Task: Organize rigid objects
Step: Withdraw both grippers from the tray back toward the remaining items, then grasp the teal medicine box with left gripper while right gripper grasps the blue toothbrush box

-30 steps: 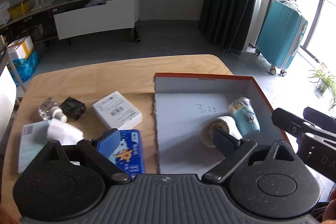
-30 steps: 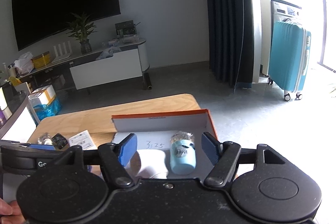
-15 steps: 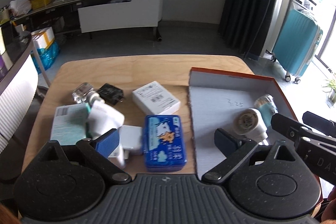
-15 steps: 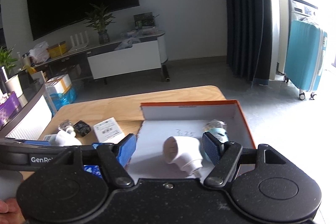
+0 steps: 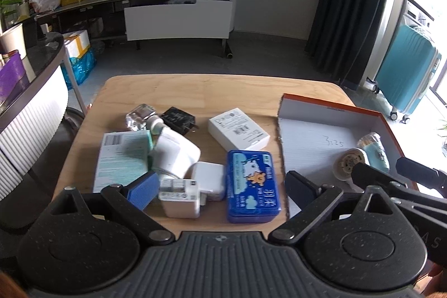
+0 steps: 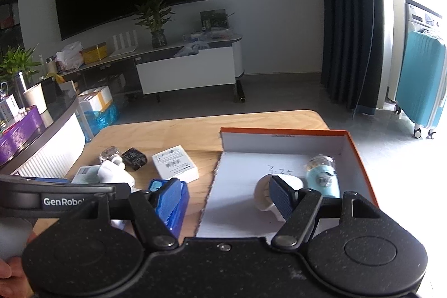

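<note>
Left gripper (image 5: 220,194): jaws spread wide, nothing between the pads, hanging over the near table edge.
Right gripper (image 6: 225,197): jaws spread, empty, over the box's near left corner.
Blue tin (image 5: 252,186): lay flat on the table (image 5: 195,91), just beyond the left jaws at about 1 o'clock; long axis ran near to far, roughly in line with the fingers.
White charger (image 5: 181,197): at 11 o'clock from the left jaws, touching a second white adapter (image 5: 209,180).
Nearer hand: the left, by my judgement.
Orange-rimmed box (image 5: 329,105): at 2 o'clock, holding a white cup (image 5: 350,166) and a teal bottle (image 5: 375,151).
Writing: "3:25" handwritten on the box floor; "GenRobo…" on the left gripper seen from the right wrist; tin's print unreadable.
</note>
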{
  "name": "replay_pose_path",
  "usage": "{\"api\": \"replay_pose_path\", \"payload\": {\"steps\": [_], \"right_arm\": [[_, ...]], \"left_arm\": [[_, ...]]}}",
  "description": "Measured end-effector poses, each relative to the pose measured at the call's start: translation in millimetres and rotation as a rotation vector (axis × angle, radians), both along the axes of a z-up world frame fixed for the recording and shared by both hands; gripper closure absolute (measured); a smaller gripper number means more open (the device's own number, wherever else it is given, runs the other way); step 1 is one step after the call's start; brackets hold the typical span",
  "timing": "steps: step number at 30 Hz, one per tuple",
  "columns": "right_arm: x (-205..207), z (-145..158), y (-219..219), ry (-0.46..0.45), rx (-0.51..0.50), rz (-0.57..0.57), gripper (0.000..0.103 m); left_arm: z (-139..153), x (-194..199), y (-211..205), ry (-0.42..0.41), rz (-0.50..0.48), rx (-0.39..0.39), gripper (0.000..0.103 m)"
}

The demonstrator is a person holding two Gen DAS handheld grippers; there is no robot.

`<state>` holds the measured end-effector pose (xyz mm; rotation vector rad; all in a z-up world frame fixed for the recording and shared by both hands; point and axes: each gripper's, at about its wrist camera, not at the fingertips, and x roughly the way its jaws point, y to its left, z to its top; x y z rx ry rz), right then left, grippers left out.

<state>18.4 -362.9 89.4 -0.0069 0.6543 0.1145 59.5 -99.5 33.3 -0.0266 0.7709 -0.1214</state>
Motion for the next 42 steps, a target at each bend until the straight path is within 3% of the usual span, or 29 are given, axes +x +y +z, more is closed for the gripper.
{"api": "replay_pose_path", "payload": {"steps": [30, 42], "right_arm": [[10.9, -21.9, 53.4, 0.066, -0.011, 0.132, 0.020], [13.8, -32.8, 46.2, 0.095, 0.009, 0.122, 0.020]], "left_arm": [[-14.7, -0.2, 64.1, 0.049, 0.105, -0.042, 0.003], [-36.6, 24.4, 120.0, 0.086, 0.278, -0.045, 0.003]]}}
